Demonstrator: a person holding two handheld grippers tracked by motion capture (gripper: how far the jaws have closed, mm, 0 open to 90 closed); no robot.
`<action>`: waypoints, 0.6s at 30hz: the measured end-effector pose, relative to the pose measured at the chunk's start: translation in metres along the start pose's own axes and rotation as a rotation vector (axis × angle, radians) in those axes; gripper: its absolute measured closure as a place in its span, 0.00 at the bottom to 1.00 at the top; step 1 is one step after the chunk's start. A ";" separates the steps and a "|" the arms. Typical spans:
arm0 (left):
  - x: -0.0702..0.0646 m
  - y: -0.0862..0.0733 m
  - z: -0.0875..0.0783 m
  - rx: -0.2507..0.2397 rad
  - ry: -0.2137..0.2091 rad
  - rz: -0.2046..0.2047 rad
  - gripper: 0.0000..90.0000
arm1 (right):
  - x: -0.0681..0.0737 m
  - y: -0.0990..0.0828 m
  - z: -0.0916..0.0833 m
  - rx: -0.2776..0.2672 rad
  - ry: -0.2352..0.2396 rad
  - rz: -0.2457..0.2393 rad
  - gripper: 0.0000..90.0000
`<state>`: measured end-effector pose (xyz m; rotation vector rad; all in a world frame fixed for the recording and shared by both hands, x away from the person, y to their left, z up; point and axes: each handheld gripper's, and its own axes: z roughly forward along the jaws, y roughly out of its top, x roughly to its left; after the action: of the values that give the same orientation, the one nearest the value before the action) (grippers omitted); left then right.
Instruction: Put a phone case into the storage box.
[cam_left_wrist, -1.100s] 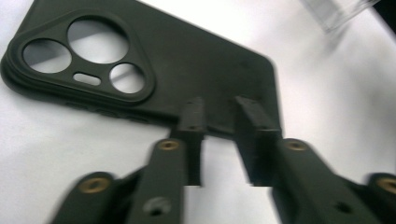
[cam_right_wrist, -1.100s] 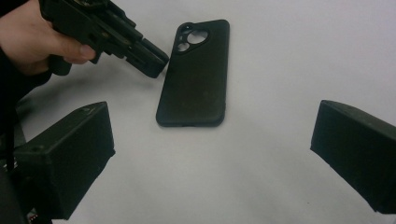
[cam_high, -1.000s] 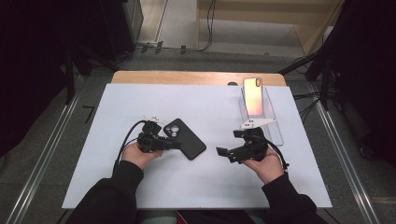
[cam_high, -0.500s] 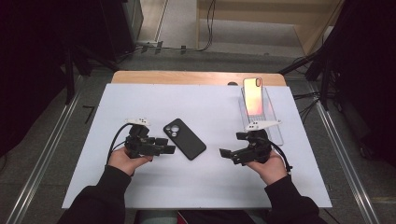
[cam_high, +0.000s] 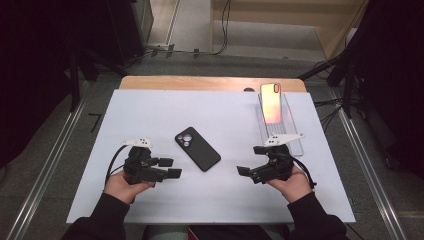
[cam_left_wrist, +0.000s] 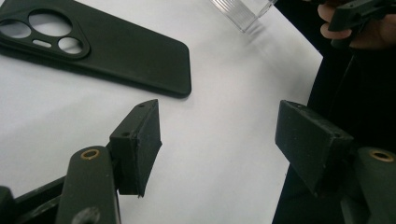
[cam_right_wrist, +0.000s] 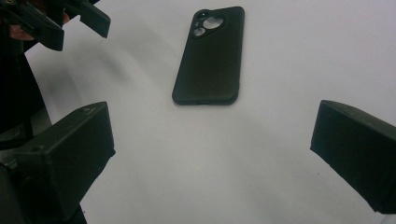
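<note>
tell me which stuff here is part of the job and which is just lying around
Part of the job:
black phone case, flat on the white sheet
left gripper, jaws just opening, nothing between them
right gripper, open

Lying about:
clear stand
phone propped in it

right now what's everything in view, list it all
black case: 1, black, lying flat mid-table between the grippers, camera cut-outs toward the far side
phone: 1, pink-orange glossy face, leaning in the clear stand at far right
clear stand: 1, transparent, right side of the sheet
white sheet: 1, white, covering the table
table: 1, wood edge showing at the far side
left gripper: 1, black, jaws just been opening, nothing between them, left of the case
right gripper: 1, black, jaws open and empty, right of the case
hands: 2, dark sleeves, at the near edge
</note>
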<state>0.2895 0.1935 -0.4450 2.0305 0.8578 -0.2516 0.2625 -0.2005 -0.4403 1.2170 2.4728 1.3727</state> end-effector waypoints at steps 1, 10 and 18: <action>-0.001 -0.002 -0.001 -0.001 0.001 0.003 0.35 | 0.000 0.000 0.001 0.002 -0.001 -0.002 0.00; -0.008 -0.012 -0.007 -0.002 0.018 0.019 0.35 | 0.004 0.009 0.015 0.012 -0.006 0.003 0.00; -0.007 -0.014 -0.008 -0.003 0.022 0.010 0.35 | 0.004 0.028 0.037 0.019 -0.007 -0.004 0.00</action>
<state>0.2739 0.2015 -0.4467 2.0373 0.8612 -0.2224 0.2911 -0.1643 -0.4407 1.2181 2.4881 1.3438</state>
